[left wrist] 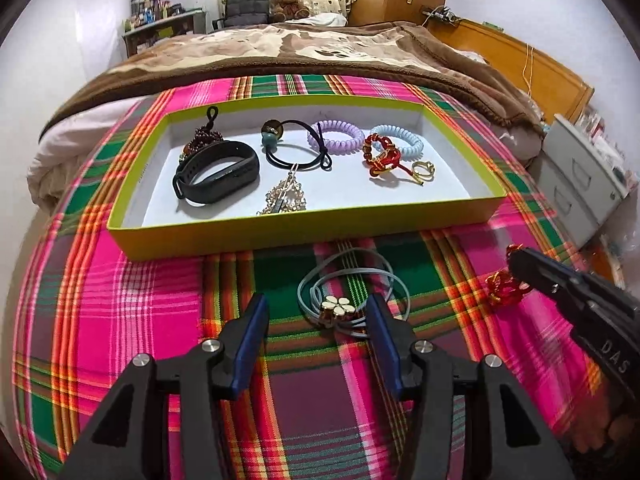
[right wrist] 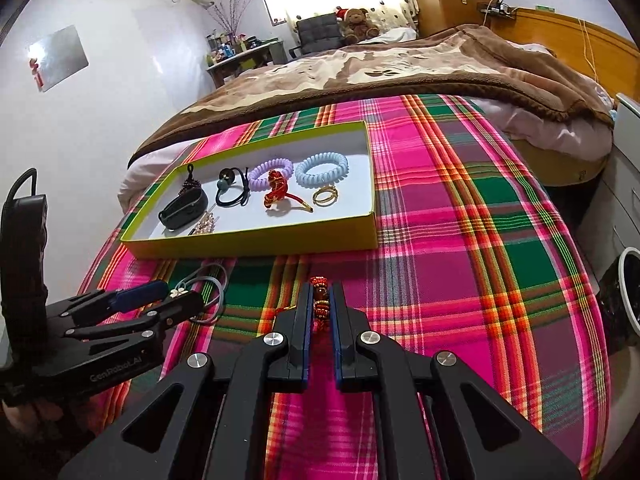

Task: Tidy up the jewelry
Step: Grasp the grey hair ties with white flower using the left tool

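Observation:
A grey cord hair tie with a white flower charm lies on the plaid bedspread. My left gripper is open around it, and the charm sits close to the right finger without being pressed. My right gripper is shut on a red-and-gold beaded knot ornament just above the bedspread. The ornament also shows beside the right gripper's tip in the left wrist view. Farther back, a yellow-green tray holds a black wristband, a silver necklace, coil hair ties, a red knot bracelet and a gold ring.
A brown blanket covers the bed beyond the tray. A white drawer cabinet and a bin stand off the bed's right edge. Open plaid cloth lies to the right of the tray.

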`<state>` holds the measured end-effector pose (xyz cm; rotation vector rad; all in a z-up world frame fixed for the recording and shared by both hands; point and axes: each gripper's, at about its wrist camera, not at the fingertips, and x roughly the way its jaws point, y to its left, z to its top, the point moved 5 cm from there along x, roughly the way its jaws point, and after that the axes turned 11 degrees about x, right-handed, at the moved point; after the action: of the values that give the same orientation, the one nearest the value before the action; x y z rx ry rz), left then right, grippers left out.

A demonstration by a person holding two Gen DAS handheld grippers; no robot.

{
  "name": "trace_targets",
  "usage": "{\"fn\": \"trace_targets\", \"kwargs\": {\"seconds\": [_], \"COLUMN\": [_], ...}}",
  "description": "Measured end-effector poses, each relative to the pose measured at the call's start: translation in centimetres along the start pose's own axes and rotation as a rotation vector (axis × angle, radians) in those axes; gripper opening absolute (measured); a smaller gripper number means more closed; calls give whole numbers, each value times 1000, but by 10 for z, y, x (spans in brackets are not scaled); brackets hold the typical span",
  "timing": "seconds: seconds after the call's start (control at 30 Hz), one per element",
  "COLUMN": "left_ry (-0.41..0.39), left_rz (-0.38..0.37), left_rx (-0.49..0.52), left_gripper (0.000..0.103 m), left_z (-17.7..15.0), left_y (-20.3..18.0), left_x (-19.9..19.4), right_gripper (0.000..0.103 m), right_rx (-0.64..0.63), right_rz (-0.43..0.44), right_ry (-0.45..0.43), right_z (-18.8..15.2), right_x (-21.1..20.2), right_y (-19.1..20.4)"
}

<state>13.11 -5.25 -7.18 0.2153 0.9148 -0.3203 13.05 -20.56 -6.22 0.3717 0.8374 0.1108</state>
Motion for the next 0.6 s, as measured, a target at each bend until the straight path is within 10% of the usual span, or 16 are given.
{"fn": "trace_targets", "kwargs": {"seconds": [0.27, 0.6], "left_ry": [-7, -39], "left_rz": [-15, -10], "left_rx": [8, 21], "left_gripper": [21, 18], "left_z": [1, 2], "left_y": [-1, 0], "left_x": [-2, -14], "right_gripper": [8, 8], "right_rx": [-1, -1], "right_rz": [-1, -12], "right_ry": [-3, -23], "right_z": [-1, 1], "right_x": [-1, -7], "right_y": [0, -2]}}
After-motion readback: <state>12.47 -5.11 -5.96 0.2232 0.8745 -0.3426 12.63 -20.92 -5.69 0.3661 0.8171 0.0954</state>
